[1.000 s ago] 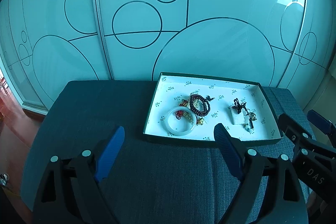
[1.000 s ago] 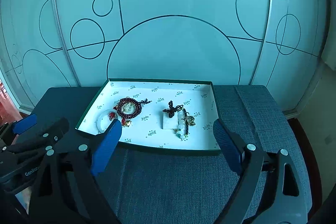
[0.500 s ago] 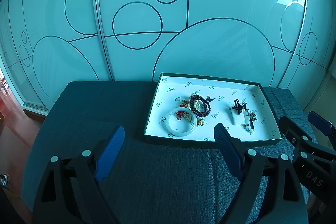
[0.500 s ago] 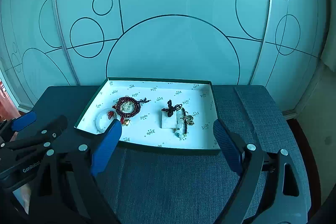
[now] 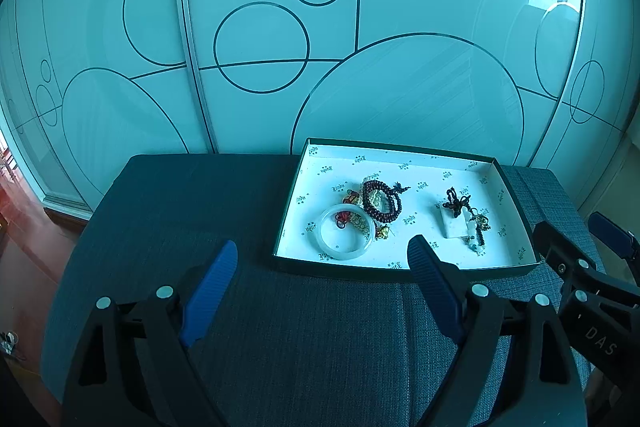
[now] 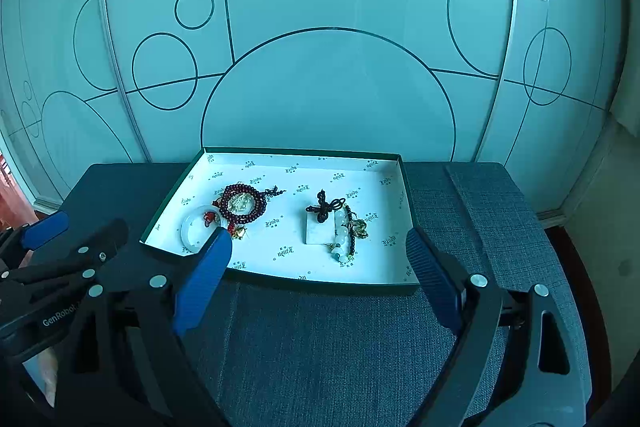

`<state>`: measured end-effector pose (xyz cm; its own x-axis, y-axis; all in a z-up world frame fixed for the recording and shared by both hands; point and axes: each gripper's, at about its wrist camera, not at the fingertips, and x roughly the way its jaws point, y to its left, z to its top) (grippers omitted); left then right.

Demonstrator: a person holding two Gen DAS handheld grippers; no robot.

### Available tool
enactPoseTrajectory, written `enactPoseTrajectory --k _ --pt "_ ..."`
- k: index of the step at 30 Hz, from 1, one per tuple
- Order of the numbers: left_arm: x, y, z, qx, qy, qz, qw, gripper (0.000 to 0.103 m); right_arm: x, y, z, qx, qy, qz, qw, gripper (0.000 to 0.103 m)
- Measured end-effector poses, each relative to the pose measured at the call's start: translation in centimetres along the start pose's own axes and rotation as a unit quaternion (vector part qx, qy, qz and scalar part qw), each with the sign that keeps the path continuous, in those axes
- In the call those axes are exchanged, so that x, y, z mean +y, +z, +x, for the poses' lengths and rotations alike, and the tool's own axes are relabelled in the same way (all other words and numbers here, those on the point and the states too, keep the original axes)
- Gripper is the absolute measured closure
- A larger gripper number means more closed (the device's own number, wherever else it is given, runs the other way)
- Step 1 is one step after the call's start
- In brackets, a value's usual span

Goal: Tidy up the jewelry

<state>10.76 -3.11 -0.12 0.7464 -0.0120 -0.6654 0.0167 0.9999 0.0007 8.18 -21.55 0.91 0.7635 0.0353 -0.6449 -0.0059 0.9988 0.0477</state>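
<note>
A shallow green box with white lining (image 5: 516, 203) (image 6: 404, 187) lies on the dark fabric surface. In it are a pale jade bangle (image 5: 346, 231) (image 6: 192, 233), a dark red bead bracelet (image 5: 382, 201) (image 6: 244, 203), a small gold charm (image 5: 383, 231), and a white card with a dark knot and a light bead string (image 5: 460, 219) (image 6: 334, 227). My left gripper (image 5: 322, 291) is open and empty, just before the box's near left edge. My right gripper (image 6: 318, 279) is open and empty, before the box's near edge.
The dark blue fabric surface (image 5: 180, 211) (image 6: 500, 227) drops off at left and right. A frosted glass wall with circle patterns (image 5: 360, 47) stands right behind it. Each gripper shows at the edge of the other's view (image 5: 580, 267) (image 6: 60, 255).
Both grippers have edged slightly toward the box; the box sits a little lower and larger in the right wrist view. The jewelry has not moved.
</note>
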Motion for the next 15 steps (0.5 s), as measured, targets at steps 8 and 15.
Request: enactPoseTrajectory --k 8,15 --pt "0.01 0.06 -0.07 -0.006 0.007 0.002 1.0 0.017 -0.08 -0.02 -0.01 0.0 0.0 0.0 1.0 0.014" --pt "-0.04 0.07 -0.07 -0.009 0.004 0.003 0.9999 0.017 -0.08 -0.03 0.0 0.0 0.0 0.0 1.0 0.014"
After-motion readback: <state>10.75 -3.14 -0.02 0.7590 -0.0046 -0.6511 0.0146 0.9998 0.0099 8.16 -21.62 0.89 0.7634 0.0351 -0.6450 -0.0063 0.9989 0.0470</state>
